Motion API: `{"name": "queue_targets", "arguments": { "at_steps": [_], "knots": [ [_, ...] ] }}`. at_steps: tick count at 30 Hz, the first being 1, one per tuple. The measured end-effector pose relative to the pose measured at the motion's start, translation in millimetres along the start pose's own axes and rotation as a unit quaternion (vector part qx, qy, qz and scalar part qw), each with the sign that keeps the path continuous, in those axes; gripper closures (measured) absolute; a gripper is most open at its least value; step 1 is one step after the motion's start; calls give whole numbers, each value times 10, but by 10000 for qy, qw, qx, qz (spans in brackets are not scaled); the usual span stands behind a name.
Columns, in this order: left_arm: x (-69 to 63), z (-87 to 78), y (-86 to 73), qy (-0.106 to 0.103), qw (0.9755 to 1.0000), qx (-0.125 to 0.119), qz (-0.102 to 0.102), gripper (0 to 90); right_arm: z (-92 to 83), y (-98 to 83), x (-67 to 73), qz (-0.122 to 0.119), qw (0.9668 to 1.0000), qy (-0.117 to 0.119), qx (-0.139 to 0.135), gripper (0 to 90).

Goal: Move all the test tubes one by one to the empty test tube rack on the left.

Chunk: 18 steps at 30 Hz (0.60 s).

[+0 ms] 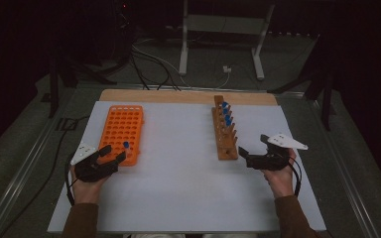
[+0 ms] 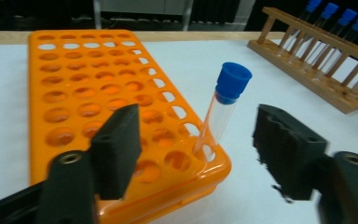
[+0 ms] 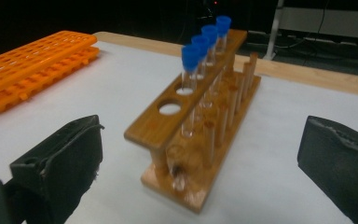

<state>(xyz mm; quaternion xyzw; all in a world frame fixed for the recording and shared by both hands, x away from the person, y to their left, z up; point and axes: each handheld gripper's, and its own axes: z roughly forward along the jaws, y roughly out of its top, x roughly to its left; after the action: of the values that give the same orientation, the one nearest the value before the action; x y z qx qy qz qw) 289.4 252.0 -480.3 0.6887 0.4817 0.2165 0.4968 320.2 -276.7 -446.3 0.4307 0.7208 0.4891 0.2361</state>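
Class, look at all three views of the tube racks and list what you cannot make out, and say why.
- Foot of the tube in the orange rack: left gripper view, sunk in its hole.
- Count of capped tubes in the wooden rack: high view, too small; right gripper view, the blue caps overlap.
- Rack's near base: right gripper view, blurred.
- Orange rack's near-left corner: left gripper view, hidden behind a jaw.
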Motion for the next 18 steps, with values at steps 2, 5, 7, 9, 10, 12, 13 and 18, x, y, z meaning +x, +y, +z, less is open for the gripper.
{"name": "queue_targets", "arguments": {
  "at_steps": [2, 5, 7, 9, 10, 12, 13, 18],
  "knots": [
    [3, -24, -3, 94, 10000, 12, -14, 303, 23, 35, 10, -30, 10000, -2, 12, 1],
    [13, -56, 2, 169, 9998, -87, -101, 161, 150, 160, 36, -112, 9999, 33, 112, 18],
    [18, -80, 9, 189, 9995, -165, -174, 88, 217, 209, 47, -85, 9999, 47, 116, 34],
    [17, -90, 18, 214, 9994, -151, -215, 7, 293, 246, 55, -86, 9998, 47, 151, 55],
    [14, -96, 21, 218, 9994, -174, -216, 7, 293, 246, 55, -86, 9998, 47, 151, 55],
    [7, -106, 27, 260, 9993, -207, -182, 5, 410, 282, 63, -77, 9997, 48, 225, 105],
    [7, -108, 31, 235, 9993, -228, -178, 5, 410, 282, 63, -77, 9997, 48, 225, 105],
    [-4, -84, 24, 288, 9994, -158, -103, 6, 648, 298, 58, -77, 9990, -30, 434, 348]
  ]
}}
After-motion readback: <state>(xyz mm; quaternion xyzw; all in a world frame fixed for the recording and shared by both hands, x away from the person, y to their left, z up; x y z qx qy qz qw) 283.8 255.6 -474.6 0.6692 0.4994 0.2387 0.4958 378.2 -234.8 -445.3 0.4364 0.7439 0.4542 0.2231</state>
